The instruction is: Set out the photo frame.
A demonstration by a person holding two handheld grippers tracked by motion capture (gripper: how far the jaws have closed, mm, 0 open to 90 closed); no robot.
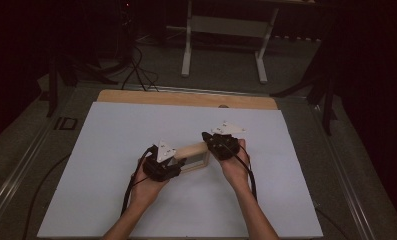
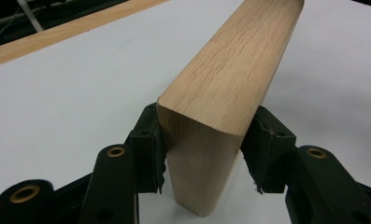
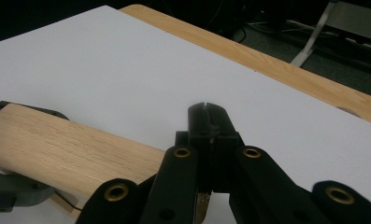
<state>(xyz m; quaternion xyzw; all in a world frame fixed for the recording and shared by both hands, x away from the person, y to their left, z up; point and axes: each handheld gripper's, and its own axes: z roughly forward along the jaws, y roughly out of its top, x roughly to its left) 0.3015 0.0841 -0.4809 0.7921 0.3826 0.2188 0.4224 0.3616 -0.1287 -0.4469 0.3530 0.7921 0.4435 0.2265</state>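
- Left gripper (image 2: 206,154) at six o'clock: jaws straddle the wooden block's (image 2: 230,79) near end, pads seemingly just off it.
- Right gripper (image 3: 206,122) at the block's two o'clock end, jaws pressed together.
- White board (image 1: 136,130) lies beneath.

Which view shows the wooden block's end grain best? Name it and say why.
The left gripper view: the wooden block stands close up, its end face and grain sharp between the left gripper's pads. The right gripper view shows its long top face beside the right gripper. The high view shows it small between both grippers.
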